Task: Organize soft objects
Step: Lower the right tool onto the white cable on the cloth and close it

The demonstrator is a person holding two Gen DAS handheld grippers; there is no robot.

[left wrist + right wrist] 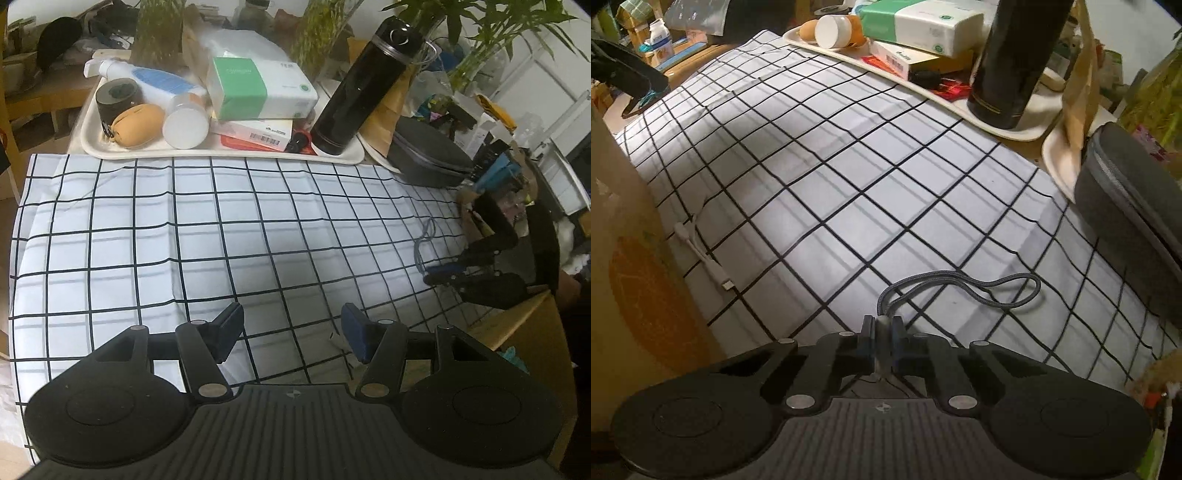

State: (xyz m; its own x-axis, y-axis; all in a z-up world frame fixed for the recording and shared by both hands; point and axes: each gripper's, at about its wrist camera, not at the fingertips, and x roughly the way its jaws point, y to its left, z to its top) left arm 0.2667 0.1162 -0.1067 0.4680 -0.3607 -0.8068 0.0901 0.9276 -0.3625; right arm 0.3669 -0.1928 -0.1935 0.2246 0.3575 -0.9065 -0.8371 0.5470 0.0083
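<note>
- Right gripper (882, 332): pitched steeply down over the checked cloth (849, 177), jaws clamped on the end of the grey braided cable (960, 286). The pale plug end sits pinched between the pads.
- Cable: its loop runs out ahead and to the right of the right fingertips, lying flat on the cloth. Doubled strand, dark grey braid.
- From the left wrist view the right gripper (443, 275) sits far right of the left tool, fingers together, with the cable (424, 240) curling away from its tips.
- Left gripper (291, 328): angled down over the near edge of the cloth (221, 229), jaws apart, nothing between the pads. Only cloth under the gap.
- White cable (705, 254): well left of the right gripper, lying at the cloth's edge, connector end nearest the tool.
- Tray (229, 152): beyond the far edge of the cloth, ahead of the left tool. Holds a black bottle (365, 85) upright at its right end, a green-and-white tissue pack (258, 88) stacked on flat boxes, a white jar (185, 123) on its side, a tan pouch (138, 123), a dark roll (118, 98) and a white-and-blue bottle (155, 79) lying down.
- Grey zip case (1134, 221): right of the right gripper, overlapping the cloth's right edge.
</note>
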